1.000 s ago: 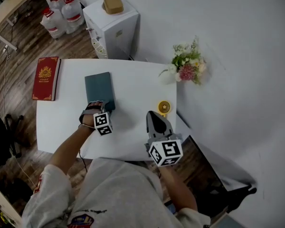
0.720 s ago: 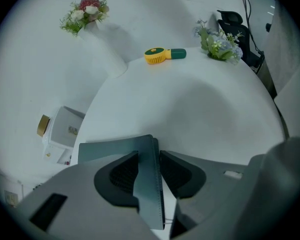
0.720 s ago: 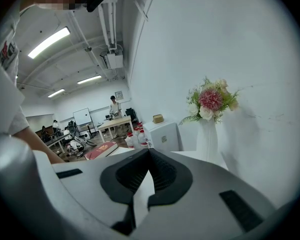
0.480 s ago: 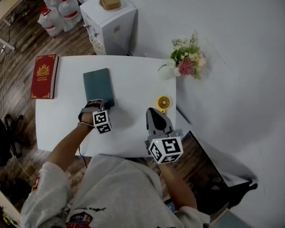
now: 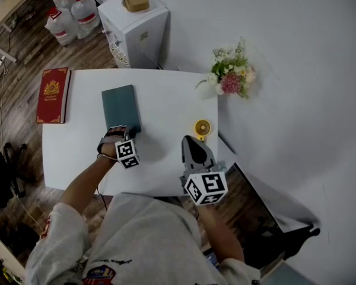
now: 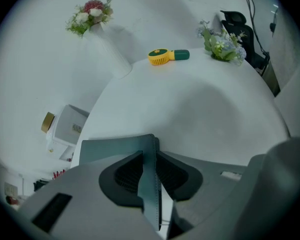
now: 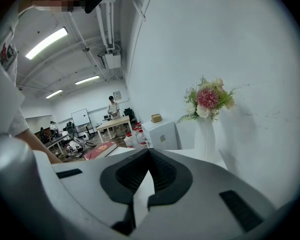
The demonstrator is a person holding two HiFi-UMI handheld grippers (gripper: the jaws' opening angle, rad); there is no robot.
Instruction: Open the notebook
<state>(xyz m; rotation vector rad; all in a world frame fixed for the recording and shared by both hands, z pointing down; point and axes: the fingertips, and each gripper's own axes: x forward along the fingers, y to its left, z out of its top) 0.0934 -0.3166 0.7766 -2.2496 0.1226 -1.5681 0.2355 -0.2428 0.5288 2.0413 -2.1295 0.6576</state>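
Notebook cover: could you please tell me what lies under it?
The left gripper, whose jaws have just been closing, pinches the notebook by its cover's near edge; a sliver of white page shows beneath. Everything else inside is hidden by the cover.

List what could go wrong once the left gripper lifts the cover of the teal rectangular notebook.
1. The left gripper has just been closing its jaws on what looks like only the cover edge of the teal rectangular notebook. So thin a grip may slip.
2. Nothing pins the notebook down: the right gripper hangs shut above the white table, so the whole book may lift or slide.
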